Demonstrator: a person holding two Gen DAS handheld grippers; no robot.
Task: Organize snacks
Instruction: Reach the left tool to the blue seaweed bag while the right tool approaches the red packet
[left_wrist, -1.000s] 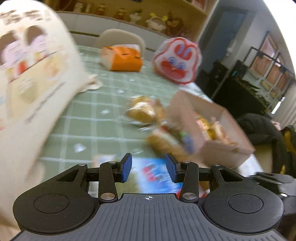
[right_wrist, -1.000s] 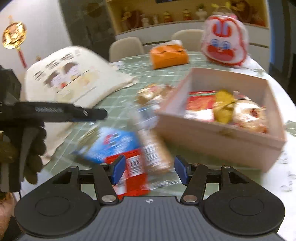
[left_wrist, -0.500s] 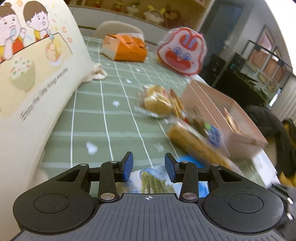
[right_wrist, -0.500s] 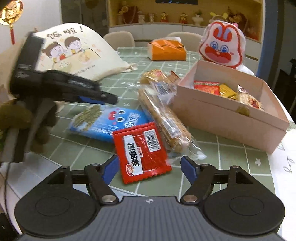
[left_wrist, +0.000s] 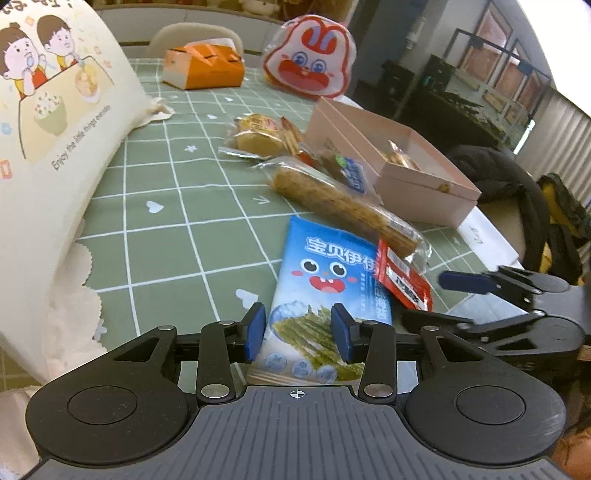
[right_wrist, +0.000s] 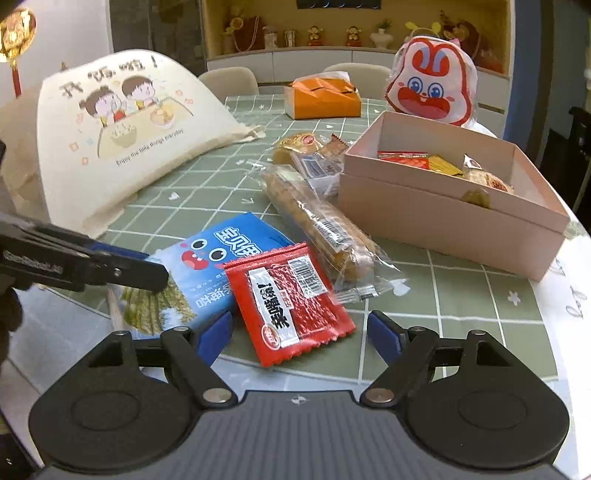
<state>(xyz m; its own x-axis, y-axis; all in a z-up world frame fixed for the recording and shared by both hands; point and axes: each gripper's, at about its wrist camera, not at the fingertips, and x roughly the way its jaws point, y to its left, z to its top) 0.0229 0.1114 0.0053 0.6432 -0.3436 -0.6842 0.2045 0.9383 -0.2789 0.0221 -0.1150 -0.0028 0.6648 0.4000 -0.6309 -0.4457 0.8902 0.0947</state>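
Both grippers have come lower and closer to the bench since the earlier frames. Left gripper (left_wrist: 298, 334) stands part-way apart over the near end of the blue packet (left_wrist: 325, 295), pads not pressing it. Right gripper (right_wrist: 300, 332) is opening, its fingers wide on either side of the red packet (right_wrist: 288, 295), not touching. Red packet overlaps the blue one. Beside them lie a long biscuit pack (right_wrist: 321, 229) and the pink box (right_wrist: 443, 218) holding snacks.
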